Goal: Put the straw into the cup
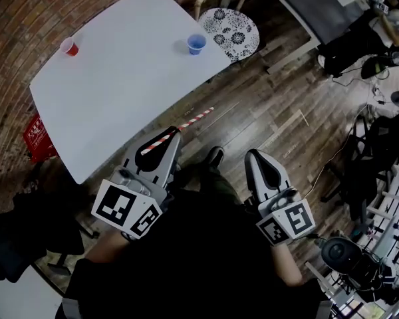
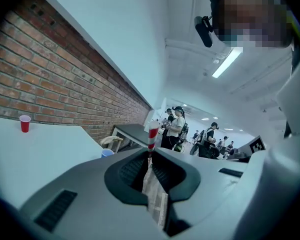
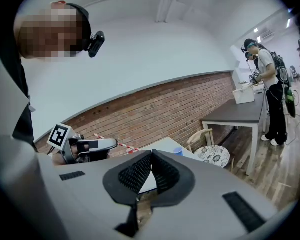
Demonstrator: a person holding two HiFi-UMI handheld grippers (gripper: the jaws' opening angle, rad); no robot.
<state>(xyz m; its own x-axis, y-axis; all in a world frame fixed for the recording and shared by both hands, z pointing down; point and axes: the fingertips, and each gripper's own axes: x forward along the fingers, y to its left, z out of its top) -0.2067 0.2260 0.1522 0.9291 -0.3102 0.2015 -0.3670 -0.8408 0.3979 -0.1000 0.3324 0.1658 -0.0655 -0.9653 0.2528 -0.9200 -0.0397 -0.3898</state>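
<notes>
A red-and-white striped straw point(image 1: 186, 122) is clamped in my left gripper point(image 1: 169, 140), which is shut on it just off the white table's point(image 1: 120, 78) near edge. In the left gripper view the straw point(image 2: 152, 133) sticks up from between the shut jaws of the left gripper point(image 2: 150, 153). A blue cup point(image 1: 196, 43) stands near the table's right edge and a red cup point(image 1: 70, 46) at its far left corner. My right gripper point(image 1: 254, 155) is shut and empty, held over the wooden floor. The right gripper view shows its gripper point(image 3: 151, 155) closed, with the left gripper point(image 3: 87, 145) and straw point(image 3: 121, 145) beyond.
A chair with a floral cushion point(image 1: 230, 25) stands beside the table's right end. A red crate point(image 1: 37, 138) sits on the floor at the table's left. A dark table point(image 3: 242, 115) and standing people point(image 3: 267, 84) are further right. Cables and gear lie at the right point(image 1: 379, 145).
</notes>
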